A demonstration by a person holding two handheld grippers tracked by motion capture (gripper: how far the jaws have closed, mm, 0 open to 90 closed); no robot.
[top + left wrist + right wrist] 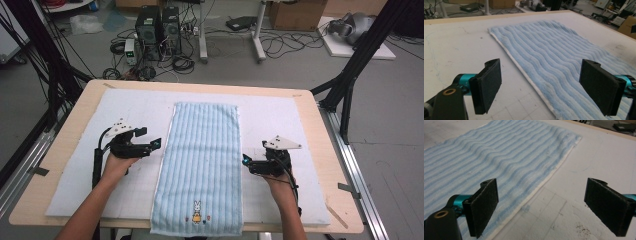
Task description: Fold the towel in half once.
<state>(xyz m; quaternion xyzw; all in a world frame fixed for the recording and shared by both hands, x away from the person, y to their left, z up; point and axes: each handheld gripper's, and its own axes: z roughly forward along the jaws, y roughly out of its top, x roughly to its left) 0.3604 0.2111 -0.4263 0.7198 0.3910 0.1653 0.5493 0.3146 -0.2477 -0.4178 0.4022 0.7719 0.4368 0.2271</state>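
Note:
A light blue ribbed towel (202,165) lies flat along the middle of the table, a small rabbit picture near its front hem. My left gripper (154,145) sits just off the towel's left edge, jaws wide apart with nothing between them. In the left gripper view the towel (559,57) and its white hem run between the spread pads (489,83). My right gripper (246,161) stands at the towel's right edge, open and empty. The right gripper view shows the towel (494,157) under the left pad (485,205), bare mat under the other.
A white mat (280,120) covers the wooden table (345,200). Behind the table on the floor stand computer towers (157,27), cables and cardboard boxes (297,12). Black frame struts (350,75) rise at both sides.

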